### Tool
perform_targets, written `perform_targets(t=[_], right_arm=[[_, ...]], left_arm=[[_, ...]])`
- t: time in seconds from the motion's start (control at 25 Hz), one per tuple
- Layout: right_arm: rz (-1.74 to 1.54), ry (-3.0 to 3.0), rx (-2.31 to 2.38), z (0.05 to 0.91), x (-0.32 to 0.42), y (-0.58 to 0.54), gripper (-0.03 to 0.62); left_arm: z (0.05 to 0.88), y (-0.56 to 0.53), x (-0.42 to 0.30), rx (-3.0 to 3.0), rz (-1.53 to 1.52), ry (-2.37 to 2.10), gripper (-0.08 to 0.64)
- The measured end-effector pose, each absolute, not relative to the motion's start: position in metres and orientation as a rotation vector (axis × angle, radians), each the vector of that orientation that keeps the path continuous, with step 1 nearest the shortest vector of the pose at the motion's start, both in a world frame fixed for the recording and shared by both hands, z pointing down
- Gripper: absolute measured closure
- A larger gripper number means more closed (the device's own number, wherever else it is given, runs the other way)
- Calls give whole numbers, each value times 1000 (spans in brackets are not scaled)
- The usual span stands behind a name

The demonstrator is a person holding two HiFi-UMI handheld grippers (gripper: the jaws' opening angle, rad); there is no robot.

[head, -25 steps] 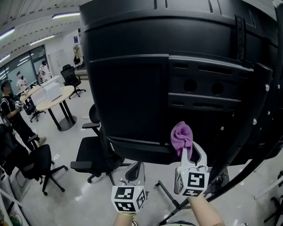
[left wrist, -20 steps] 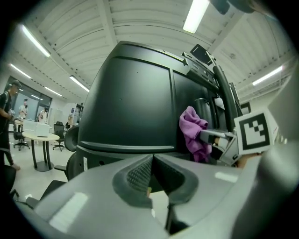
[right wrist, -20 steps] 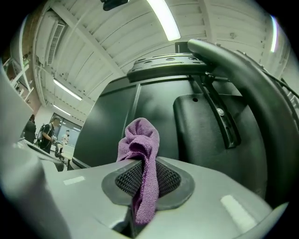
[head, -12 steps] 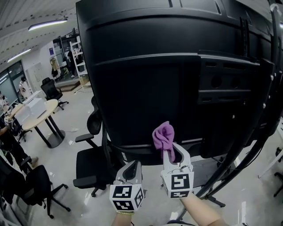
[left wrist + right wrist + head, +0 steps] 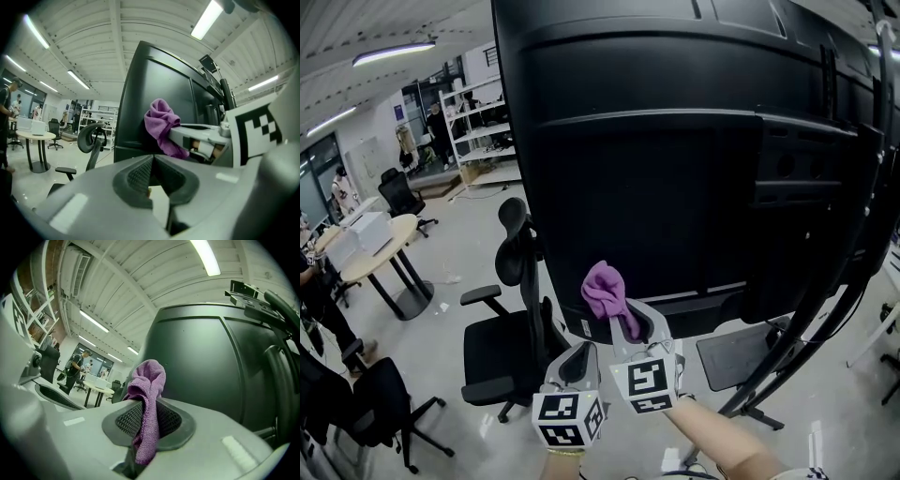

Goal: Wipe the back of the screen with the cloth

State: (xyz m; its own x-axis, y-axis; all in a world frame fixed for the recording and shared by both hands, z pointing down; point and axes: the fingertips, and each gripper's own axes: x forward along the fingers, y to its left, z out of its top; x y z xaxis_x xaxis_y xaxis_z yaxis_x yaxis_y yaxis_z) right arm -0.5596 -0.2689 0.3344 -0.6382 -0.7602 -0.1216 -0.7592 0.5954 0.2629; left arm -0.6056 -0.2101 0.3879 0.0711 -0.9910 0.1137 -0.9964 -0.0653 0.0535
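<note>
Purple cloth [image 5: 605,289], clamped in the right gripper [image 5: 628,325], meets the lower back edge of the screen [image 5: 675,187]; left gripper [image 5: 580,356] hangs below the screen, jaws together, empty; most of the back is judged left to wipe

The screen [image 5: 675,187] is running off the head view's top and right edges, so I am not seeing its upper or right borders. My cloth [image 5: 605,289] is bunching over the screen's bottom edge and covering that strip; I cannot tell whether it is touching the panel. The cloth's tail is disappearing between the jaws of my right gripper [image 5: 633,323]. Left of the screen, an office chair [image 5: 502,347] is partly hiding behind the screen's lower corner and my left gripper [image 5: 579,358]. Far left of the screen, a person [image 5: 317,291] is being cut by the picture's edge, and whatever is sitting on the shelves [image 5: 478,122] is showing too small to tell.
</note>
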Motion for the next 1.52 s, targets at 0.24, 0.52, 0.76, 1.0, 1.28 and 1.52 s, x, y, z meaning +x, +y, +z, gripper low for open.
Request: perform_targets(t=[0.24, 0.52, 0.76, 1.0, 1.28, 1.52], right_arm=[[-714, -2729, 1132, 322, -571, -268, 540], [-921, -2552, 969, 249, -565, -280, 540], [-1091, -2494, 1048, 124, -554, -286, 540], [-1147, -2551, 1240, -3, -538, -297, 540], [-1196, -2582, 1462, -82, -521, -305, 540], [-1168, -2655, 1504, -78, -516, -296, 540]], left_arm=[[388, -215, -606, 2228, 75, -2045, 552], [379, -217, -599, 2297, 102, -2010, 552], [376, -219, -589, 2330, 103, -1976, 552], [375, -216, -589, 2337, 97, -1962, 552], [374, -207, -597, 2318, 93, -1985, 552], [375, -199, -607, 2292, 73, -2001, 552]])
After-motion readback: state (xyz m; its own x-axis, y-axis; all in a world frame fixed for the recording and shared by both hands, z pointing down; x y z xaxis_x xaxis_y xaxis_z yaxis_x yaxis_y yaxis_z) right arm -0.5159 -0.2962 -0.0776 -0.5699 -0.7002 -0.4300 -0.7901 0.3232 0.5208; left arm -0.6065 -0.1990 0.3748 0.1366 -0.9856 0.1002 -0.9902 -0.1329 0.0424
